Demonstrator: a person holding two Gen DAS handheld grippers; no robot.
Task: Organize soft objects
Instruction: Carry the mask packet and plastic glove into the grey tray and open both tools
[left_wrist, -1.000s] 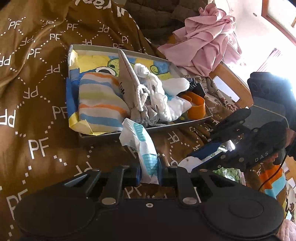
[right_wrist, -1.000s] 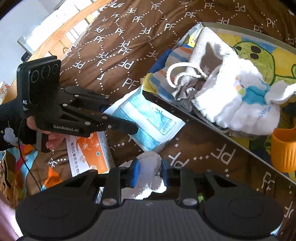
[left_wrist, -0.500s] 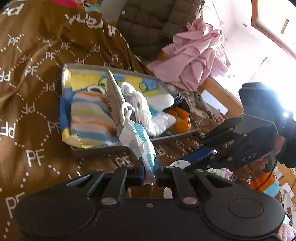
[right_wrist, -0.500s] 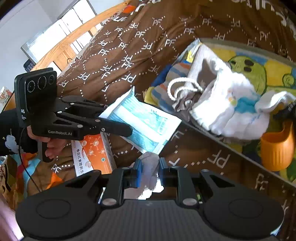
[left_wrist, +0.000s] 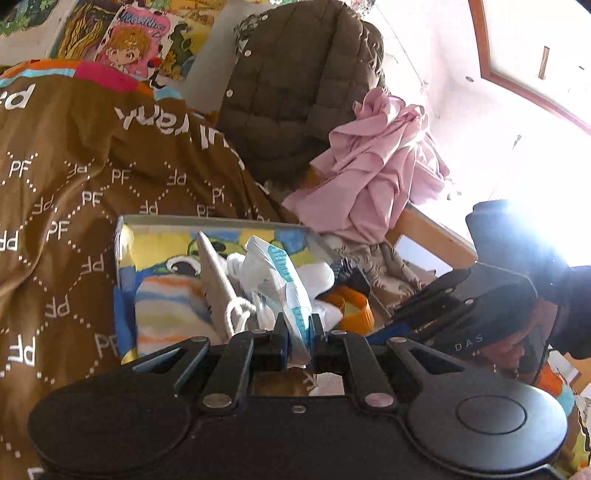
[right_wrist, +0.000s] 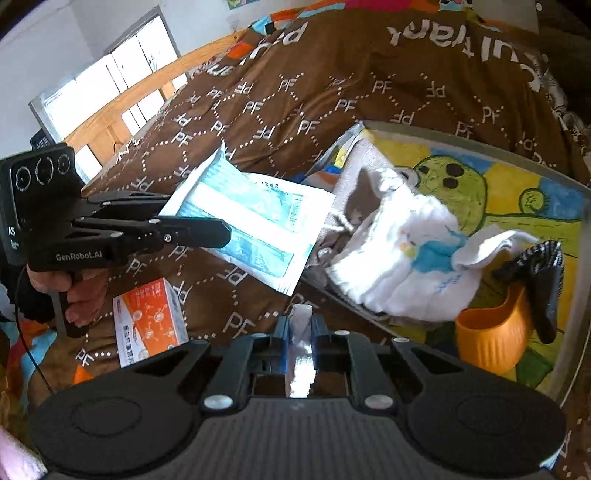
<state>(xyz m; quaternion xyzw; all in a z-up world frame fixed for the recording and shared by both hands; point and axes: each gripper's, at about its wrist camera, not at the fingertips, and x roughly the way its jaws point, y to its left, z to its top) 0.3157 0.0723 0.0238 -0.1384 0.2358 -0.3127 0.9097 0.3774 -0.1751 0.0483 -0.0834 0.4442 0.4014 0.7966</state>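
Brown bedspread (right_wrist: 295, 92), bearing tray (right_wrist: 576, 236) of soft goods. Wipes packet (right_wrist: 255, 221): light, limp, slick film; best pinched at its sealed edge; now lifted higher, nearer the tray than before. Left gripper (left_wrist: 297, 328) clamped on it. Right gripper (right_wrist: 298, 326) clamped on white tissue (right_wrist: 301, 321).
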